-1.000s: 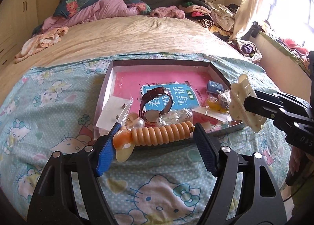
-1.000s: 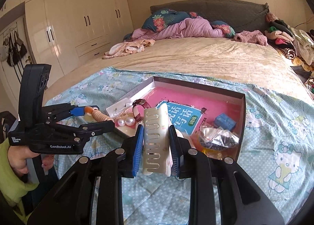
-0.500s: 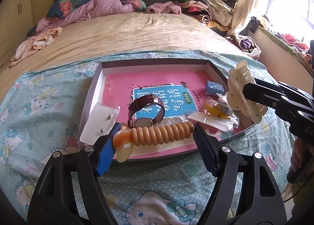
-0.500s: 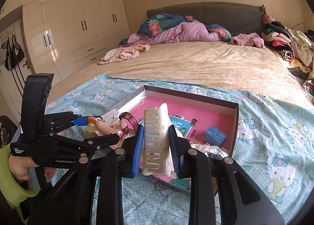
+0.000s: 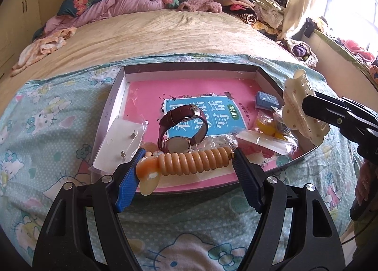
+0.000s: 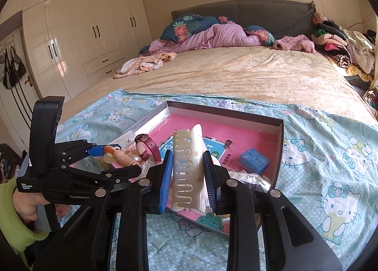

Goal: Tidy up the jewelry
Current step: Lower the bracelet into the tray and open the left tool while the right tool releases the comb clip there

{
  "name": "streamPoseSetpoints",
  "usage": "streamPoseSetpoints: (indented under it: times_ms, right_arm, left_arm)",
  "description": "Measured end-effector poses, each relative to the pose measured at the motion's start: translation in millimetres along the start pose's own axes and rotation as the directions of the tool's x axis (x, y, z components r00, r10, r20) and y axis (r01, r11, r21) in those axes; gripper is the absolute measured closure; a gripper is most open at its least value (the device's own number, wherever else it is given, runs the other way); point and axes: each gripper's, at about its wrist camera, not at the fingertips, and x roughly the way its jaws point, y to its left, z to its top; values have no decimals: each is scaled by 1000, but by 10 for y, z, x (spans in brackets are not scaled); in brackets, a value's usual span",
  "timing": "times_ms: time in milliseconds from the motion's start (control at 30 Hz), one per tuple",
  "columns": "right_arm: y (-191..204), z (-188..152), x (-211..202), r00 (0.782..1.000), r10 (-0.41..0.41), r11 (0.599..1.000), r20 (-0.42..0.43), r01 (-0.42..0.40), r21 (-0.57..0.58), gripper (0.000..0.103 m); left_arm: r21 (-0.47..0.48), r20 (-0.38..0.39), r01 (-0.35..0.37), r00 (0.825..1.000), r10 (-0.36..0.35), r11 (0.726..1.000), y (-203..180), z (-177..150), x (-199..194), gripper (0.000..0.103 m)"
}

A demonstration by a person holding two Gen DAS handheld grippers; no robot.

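My left gripper [image 5: 186,167] is shut on an orange ribbed bead bracelet [image 5: 189,160], held lengthwise between the blue pads above the near edge of a shallow box [image 5: 189,66] with a pink floor. In the right wrist view that bracelet [image 6: 122,157] shows at the left gripper's tip. My right gripper [image 6: 187,174] is shut on a cream hair claw clip [image 6: 187,169], upright between its pads; the clip [image 5: 300,110] hangs over the box's right side. A brown-strap watch [image 5: 184,126], an earring card [image 5: 120,143], a small blue box [image 5: 267,101] and plastic packets [image 5: 267,136] lie inside.
The box [image 6: 280,143] rests on a blue cartoon-cat sheet [image 5: 47,129] spread over a beige bed [image 6: 236,75]. Pillows and a pink quilt [image 6: 212,34] lie by the headboard, clothes [image 6: 340,41] pile at the right. White wardrobes [image 6: 82,34] stand at the left. A hand in a green sleeve [image 6: 14,214] holds the left gripper.
The left gripper has drifted forward and down with the bracelet, so the box looms larger and lower. The right gripper keeps its hold on the clip and has barely shifted.
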Motion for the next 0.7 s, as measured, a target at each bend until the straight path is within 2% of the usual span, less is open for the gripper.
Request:
streamPoseSetpoints:
  times_ms: [700]
  right_arm:
    - [128,-5,547,993,66,998,-96,-65,11,78]
  left_arm:
    - [-9,-28,-36,999,36,999,202,-65,169,36]
